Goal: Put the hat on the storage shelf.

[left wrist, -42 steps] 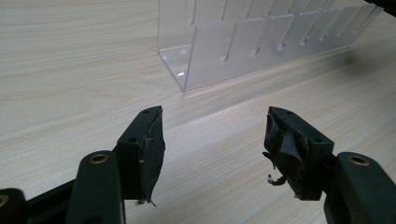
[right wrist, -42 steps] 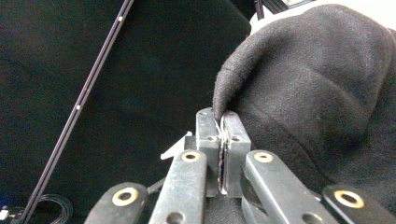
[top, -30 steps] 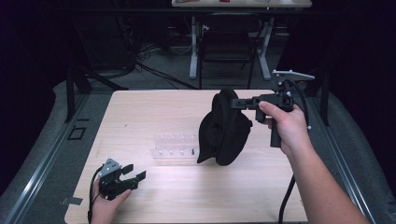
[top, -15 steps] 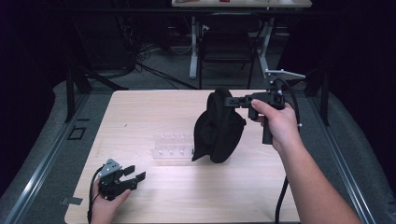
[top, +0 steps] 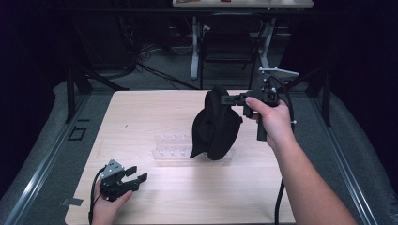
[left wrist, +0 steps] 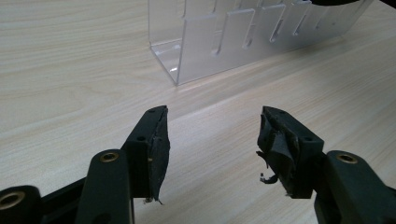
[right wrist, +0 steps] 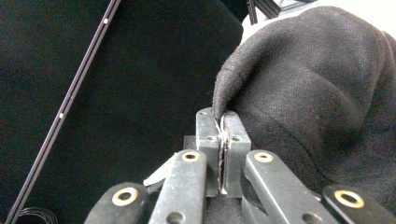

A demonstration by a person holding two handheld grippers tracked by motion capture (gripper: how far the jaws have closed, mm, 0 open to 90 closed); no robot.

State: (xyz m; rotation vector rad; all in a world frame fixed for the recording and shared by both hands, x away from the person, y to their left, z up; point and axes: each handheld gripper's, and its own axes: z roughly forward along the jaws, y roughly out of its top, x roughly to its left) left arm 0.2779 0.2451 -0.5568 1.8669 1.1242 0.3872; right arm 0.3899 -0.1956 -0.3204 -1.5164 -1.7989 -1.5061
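Observation:
A black cloth cap (top: 215,125) hangs above the middle of the wooden table (top: 141,112), its lower edge over a clear acrylic rack (top: 171,146). My right gripper (top: 229,99) is shut on the cap's top edge; in the right gripper view the jaws pinch a fold of the dark fabric (right wrist: 299,84) at the right gripper (right wrist: 220,116). My left gripper (top: 137,173) rests at the table's front left corner, open and holding nothing. In the left gripper view the left gripper (left wrist: 212,135) points toward the clear acrylic rack (left wrist: 233,37), its slots facing me.
A grey floor with metal rails (top: 42,168) surrounds the table. Behind it stand a dark chair (top: 227,47) and white desk legs (top: 195,51). A cable (top: 279,201) trails from my right gripper down past the forearm.
My right gripper has carried the cap leftward and a little lower, over the right end of the rack. The left gripper has stayed in place.

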